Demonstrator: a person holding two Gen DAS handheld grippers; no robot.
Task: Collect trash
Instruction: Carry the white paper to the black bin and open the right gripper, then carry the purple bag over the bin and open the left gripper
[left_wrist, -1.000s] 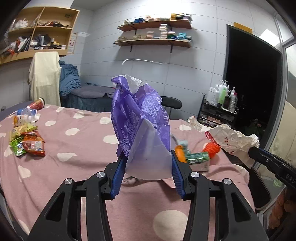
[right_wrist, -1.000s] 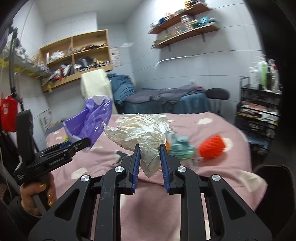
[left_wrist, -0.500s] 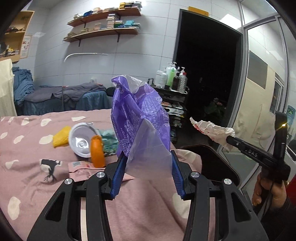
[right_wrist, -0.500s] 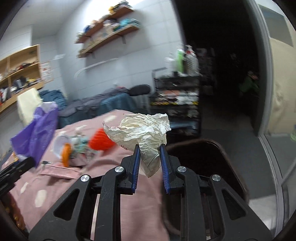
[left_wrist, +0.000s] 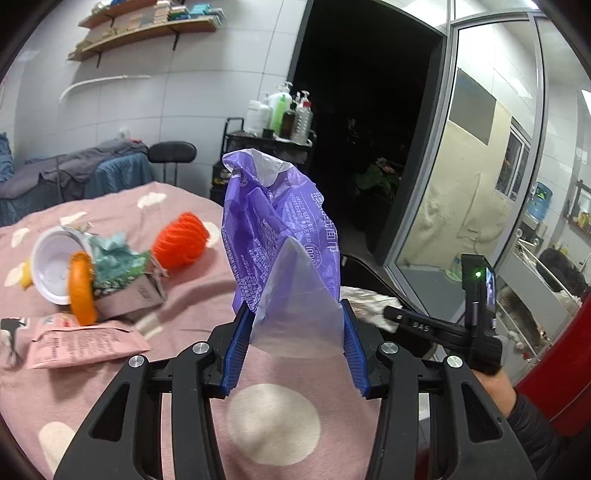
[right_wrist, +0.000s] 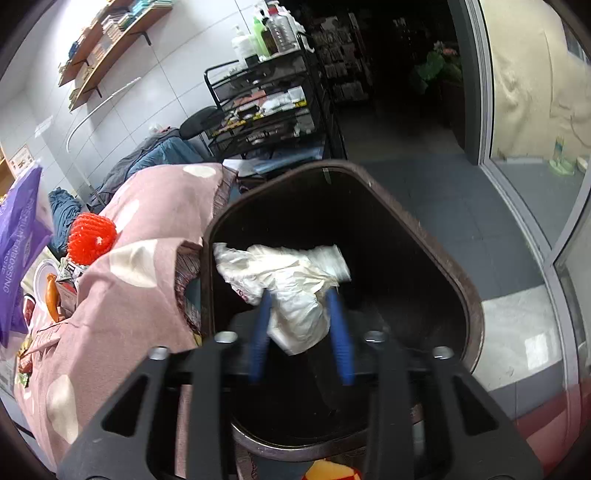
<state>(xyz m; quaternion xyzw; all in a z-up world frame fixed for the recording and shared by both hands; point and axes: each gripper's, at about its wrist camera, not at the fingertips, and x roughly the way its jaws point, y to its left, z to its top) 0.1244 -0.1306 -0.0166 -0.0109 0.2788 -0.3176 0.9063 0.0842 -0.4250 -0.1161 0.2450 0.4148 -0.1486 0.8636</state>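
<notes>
My left gripper (left_wrist: 293, 321) is shut on a purple plastic bag (left_wrist: 280, 229) and holds it upright above the pink spotted bed (left_wrist: 273, 421). My right gripper (right_wrist: 301, 306) is over the mouth of a dark brown trash bin (right_wrist: 454, 280). Its blue fingers (right_wrist: 338, 317) stand apart around a crumpled white paper wrapper (right_wrist: 295, 288); the frame is blurred. The right gripper and wrapper also show in the left wrist view (left_wrist: 369, 302). Loose trash lies on the bed: a white cup (left_wrist: 51, 269), an orange peel (left_wrist: 81, 288), a red-orange mesh ball (left_wrist: 181, 240), a pink packet (left_wrist: 81, 343).
The bin stands at the bed's right edge. A black wire cart with bottles (right_wrist: 266, 96) stands behind it by a dark doorway. A glass sliding door (left_wrist: 461, 184) is to the right. A red object (left_wrist: 561, 354) is at the lower right.
Both grippers swung right. The right gripper tipped down over the bin and its fingers spread wider around the white wrapper. The left still holds the purple bag.
</notes>
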